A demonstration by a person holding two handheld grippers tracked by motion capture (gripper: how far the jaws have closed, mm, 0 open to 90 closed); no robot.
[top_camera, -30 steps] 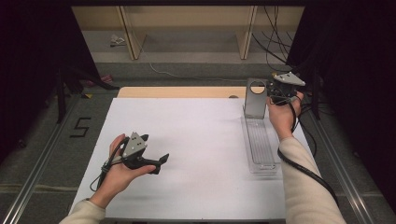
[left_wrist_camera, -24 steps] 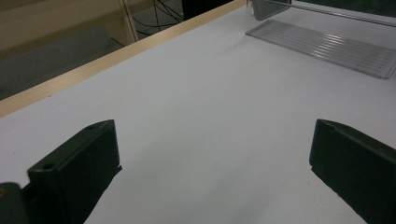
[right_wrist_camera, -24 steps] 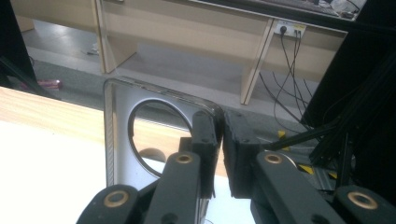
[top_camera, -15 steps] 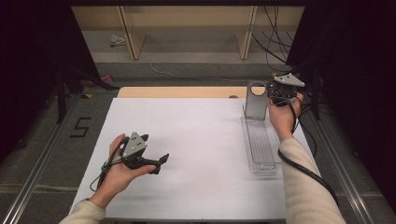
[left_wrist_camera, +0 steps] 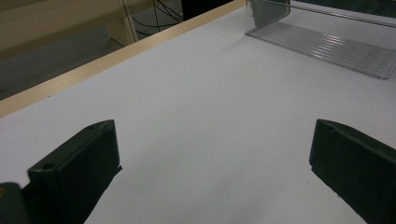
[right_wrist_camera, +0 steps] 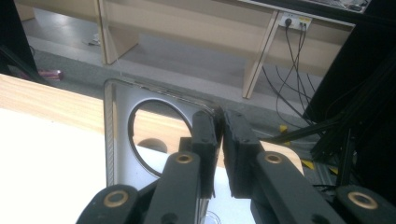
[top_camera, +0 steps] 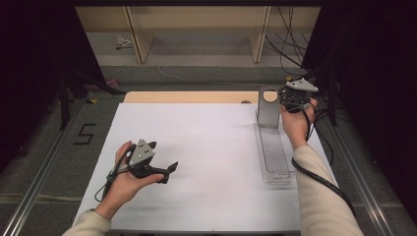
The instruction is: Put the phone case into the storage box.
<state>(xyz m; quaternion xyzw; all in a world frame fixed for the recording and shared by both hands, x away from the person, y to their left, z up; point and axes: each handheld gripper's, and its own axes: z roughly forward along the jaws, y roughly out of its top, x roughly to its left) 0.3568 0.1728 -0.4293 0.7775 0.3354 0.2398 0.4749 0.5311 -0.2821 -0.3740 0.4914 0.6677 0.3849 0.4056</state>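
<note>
A clear ribbed plastic tray (top_camera: 274, 152) lies along the right side of the white table (top_camera: 211, 142). At its far end stands a grey upright plate (top_camera: 268, 115) with a round hole. My right gripper (top_camera: 284, 101) is at the plate's top right corner. In the right gripper view the jaws (right_wrist_camera: 218, 116) are pressed together on the plate's (right_wrist_camera: 116, 140) top edge. My left gripper (top_camera: 169, 173) rests low on the table's near left, pointing right. Its jaws stand wide apart with nothing between them (left_wrist_camera: 215, 154). The tray (left_wrist_camera: 327, 46) lies far ahead of them.
A wooden strip (top_camera: 187, 97) runs along the table's far edge. Beyond it are wooden shelf legs (top_camera: 135, 34) on a grey floor. Black cables (top_camera: 295, 44) hang at the back right, and metal rails (top_camera: 44, 177) flank the table.
</note>
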